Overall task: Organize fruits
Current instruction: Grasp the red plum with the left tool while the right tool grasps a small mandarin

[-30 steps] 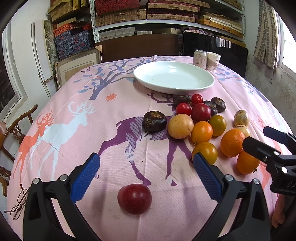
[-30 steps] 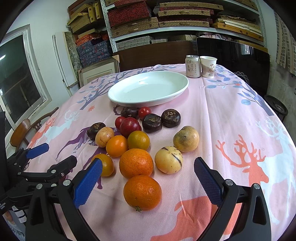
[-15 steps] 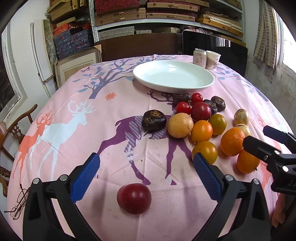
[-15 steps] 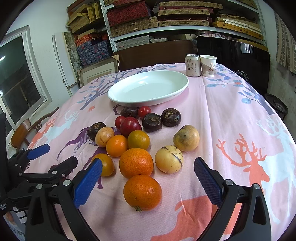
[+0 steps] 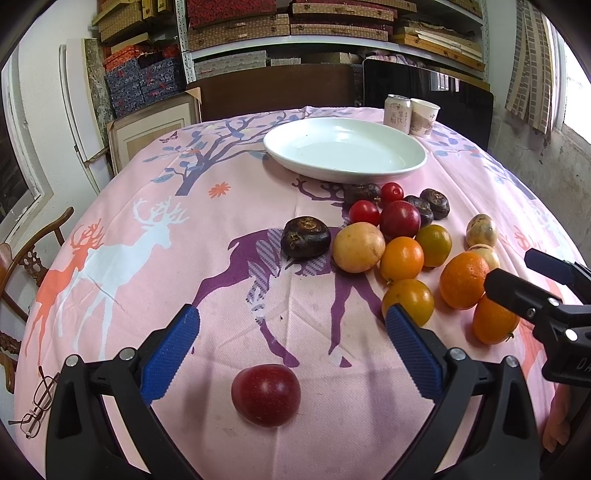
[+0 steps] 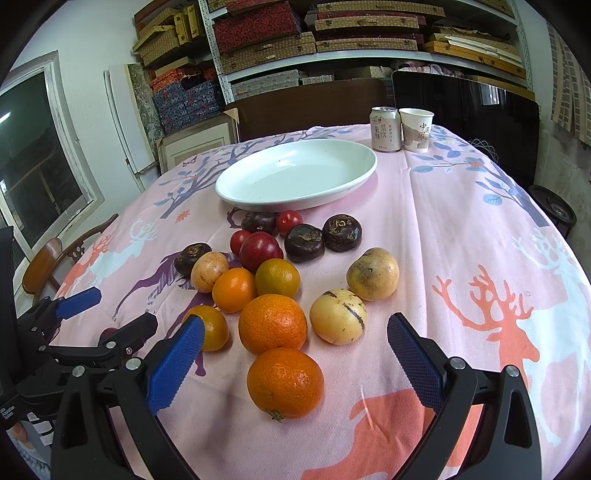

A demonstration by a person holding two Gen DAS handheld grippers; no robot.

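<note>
A white oval plate (image 5: 343, 151) stands empty at the far side of the table; it also shows in the right wrist view (image 6: 295, 173). A heap of fruit lies in front of it: oranges (image 6: 272, 323), yellow round fruits (image 6: 338, 315), dark water chestnuts (image 6: 304, 242), a red plum (image 6: 259, 251) and cherry tomatoes (image 6: 289, 221). A lone red plum (image 5: 266, 393) lies between the fingers of my left gripper (image 5: 291, 347), which is open and empty. My right gripper (image 6: 295, 360) is open and empty, with the nearest orange (image 6: 285, 382) between its fingers.
A drink can (image 6: 385, 129) and a paper cup (image 6: 415, 129) stand behind the plate. Spectacles (image 5: 37, 410) lie at the table's near left edge. A wooden chair (image 5: 22, 266) stands to the left. Shelves of boxes (image 6: 332, 33) fill the back wall.
Almost nothing has moved. The left gripper has dipped very slightly toward the lone red plum; the right gripper holds still.
</note>
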